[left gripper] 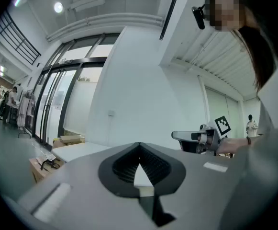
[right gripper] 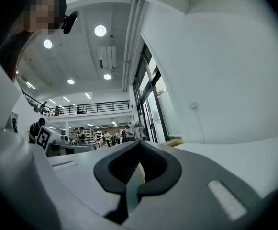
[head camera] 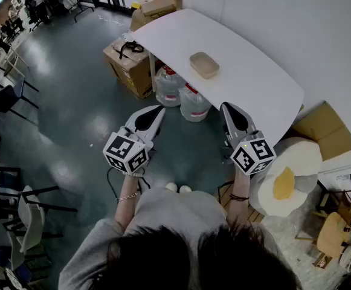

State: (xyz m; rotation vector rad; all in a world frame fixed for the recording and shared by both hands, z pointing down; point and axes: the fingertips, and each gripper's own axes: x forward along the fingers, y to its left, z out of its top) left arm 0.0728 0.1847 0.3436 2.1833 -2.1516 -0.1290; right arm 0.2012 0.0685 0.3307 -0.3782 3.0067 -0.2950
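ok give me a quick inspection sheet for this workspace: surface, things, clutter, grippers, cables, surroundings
surface: white table, holds one tray
job's things: tan tray on the table, ahead of both grippers, untouched
clutter: water jugs on the floor at the table edge; cardboard boxes beside them
grippers: left gripper and right gripper both shut, nothing between the jaws, held in the air
cables: black cable or strap lying on a box
surroundings: egg-shaped cushion at right; chairs at left
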